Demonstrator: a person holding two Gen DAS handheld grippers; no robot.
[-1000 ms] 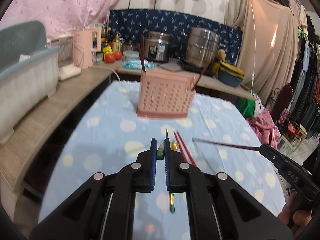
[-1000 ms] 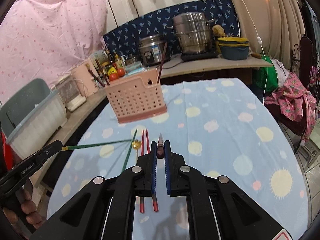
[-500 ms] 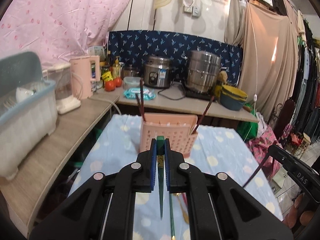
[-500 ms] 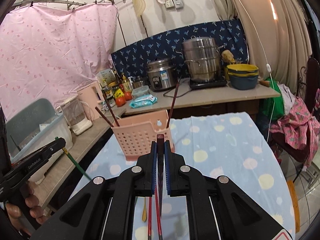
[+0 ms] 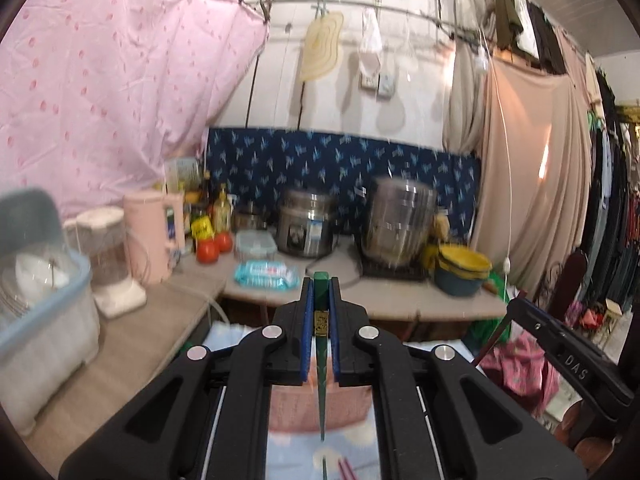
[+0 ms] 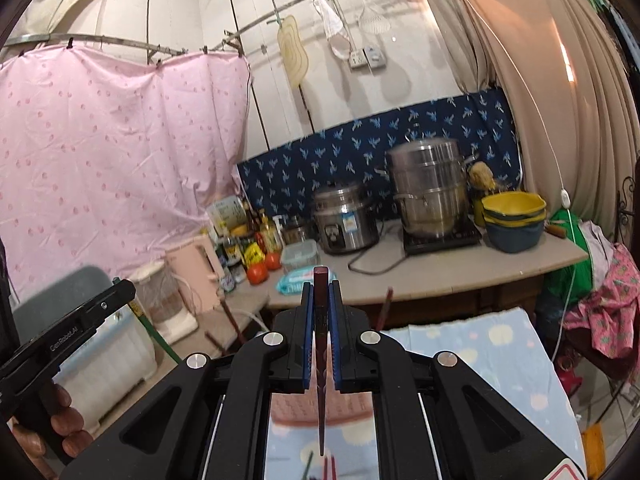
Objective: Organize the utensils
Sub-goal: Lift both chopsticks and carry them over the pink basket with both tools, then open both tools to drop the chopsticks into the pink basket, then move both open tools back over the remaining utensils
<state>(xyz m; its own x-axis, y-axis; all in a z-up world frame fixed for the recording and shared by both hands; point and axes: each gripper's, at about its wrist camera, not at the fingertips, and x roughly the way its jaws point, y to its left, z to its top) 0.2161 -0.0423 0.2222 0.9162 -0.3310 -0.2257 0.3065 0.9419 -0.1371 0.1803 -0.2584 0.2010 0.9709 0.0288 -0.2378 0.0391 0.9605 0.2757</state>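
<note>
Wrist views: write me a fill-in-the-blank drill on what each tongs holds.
1. The left tongs are shut on a ____ chopstick.
2. The right tongs grip a dark ____ chopstick.
3. Both held chopsticks hang with their thin tips pointing ____.
4. The utensil basket below is ____ plastic.

Missing words: green; red; down; pink

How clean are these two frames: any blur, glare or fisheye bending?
Left wrist: motion blur smears the pots and counter; the green chopstick in the left gripper stays sharp; a bright patch glares on the curtain. Right wrist: milder blur, rail bowed by the fisheye, dark vignette in the corners.
</note>
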